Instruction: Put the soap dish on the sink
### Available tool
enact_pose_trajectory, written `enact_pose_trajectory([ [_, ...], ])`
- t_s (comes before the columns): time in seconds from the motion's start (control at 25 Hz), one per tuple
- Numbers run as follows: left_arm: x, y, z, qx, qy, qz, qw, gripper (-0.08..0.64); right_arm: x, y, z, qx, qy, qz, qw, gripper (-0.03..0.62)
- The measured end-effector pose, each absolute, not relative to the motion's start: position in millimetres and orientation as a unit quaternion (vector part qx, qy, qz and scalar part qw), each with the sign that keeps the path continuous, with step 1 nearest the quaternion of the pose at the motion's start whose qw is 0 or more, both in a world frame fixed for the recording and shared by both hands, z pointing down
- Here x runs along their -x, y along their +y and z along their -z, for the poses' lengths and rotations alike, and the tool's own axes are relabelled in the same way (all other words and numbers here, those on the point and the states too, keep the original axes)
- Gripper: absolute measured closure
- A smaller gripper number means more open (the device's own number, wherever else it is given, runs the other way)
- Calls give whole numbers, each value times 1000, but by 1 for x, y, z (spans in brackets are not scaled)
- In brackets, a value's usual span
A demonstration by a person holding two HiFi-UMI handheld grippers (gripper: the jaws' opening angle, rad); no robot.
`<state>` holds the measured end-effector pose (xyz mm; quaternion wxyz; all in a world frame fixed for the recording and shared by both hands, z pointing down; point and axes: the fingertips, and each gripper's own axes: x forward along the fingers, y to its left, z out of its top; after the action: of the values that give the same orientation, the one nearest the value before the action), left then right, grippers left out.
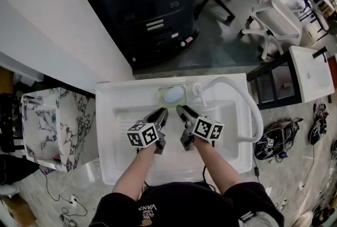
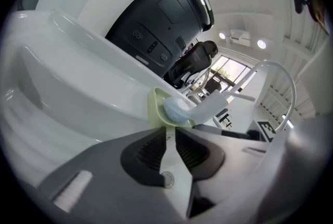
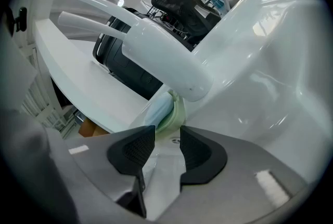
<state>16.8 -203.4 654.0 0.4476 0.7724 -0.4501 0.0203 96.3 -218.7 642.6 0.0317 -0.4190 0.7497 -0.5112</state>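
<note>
A pale green soap dish [image 1: 161,98] with a light blue bar of soap [image 1: 173,95] in it rests on the back ledge of the white sink [image 1: 113,136], just left of the white faucet [image 1: 199,89]. Both grippers hover over the basin and point at the dish. My left gripper [image 1: 161,114] has a narrow gap between its jaws and nothing in it. My right gripper [image 1: 181,110] stands open and empty. In the left gripper view the dish [image 2: 155,106] and soap [image 2: 177,108] lie just past the fingertips [image 2: 170,132]. In the right gripper view the dish [image 3: 178,114] sits under the faucet spout [image 3: 166,56].
A white hose [image 1: 253,110] loops from the faucet along the sink's right side. A black printer [image 1: 147,5] stands behind the sink. A marble-patterned cabinet [image 1: 52,126] is at the left, a second white basin [image 1: 310,73] and an office chair [image 1: 274,15] at the right.
</note>
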Motion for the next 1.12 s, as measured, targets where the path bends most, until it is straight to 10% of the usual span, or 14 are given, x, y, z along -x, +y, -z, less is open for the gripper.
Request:
enact_pose_trajectory([
  [0.88,-7,-180,-636,-785,-438,-22,437,448,-111,-190,-634,474,750,462,-17,450],
  [1.12,5,-162,-626,-793,-434,-21,426,482,-112,-174,-613,501,758,418,-12,588],
])
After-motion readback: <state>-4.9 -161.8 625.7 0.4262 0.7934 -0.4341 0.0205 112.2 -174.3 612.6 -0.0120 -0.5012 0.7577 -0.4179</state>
